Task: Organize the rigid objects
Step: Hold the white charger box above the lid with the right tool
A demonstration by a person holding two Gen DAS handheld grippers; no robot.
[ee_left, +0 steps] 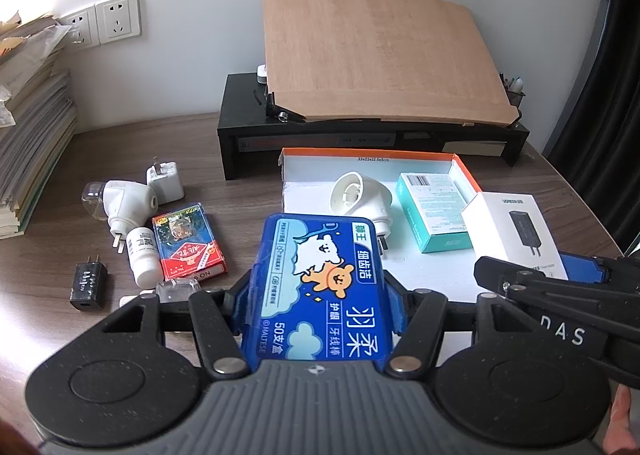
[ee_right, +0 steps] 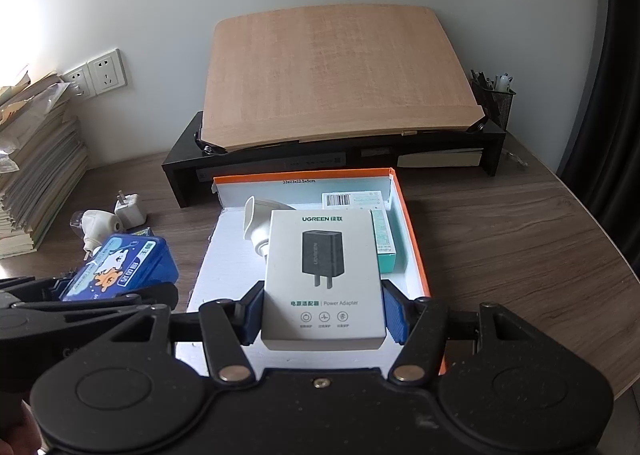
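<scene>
Nearest, left gripper [ee_left: 318,295] clamped on blue floss box [ee_left: 320,283], held above table [ee_left: 240,199] at tray's near left edge. Right gripper [ee_right: 323,315] closed on white adapter box [ee_right: 323,275], hovering over orange-rimmed tray [ee_right: 416,255]. Inside tray: white plug-in diffuser [ee_left: 358,195] at back left, teal box [ee_left: 432,211] along right wall. Probably best to lower adapter box flat into bare floor in front of those two, snug beside teal box, releasing only once seated; then floss box into remaining near-left space. Worth keeping both grippers apart to avoid a clash. Farther left on table, unsorted: card pack [ee_left: 188,243], white bottle [ee_left: 142,255], black charger [ee_left: 89,285], second diffuser [ee_left: 120,203], white charger [ee_left: 165,181].
</scene>
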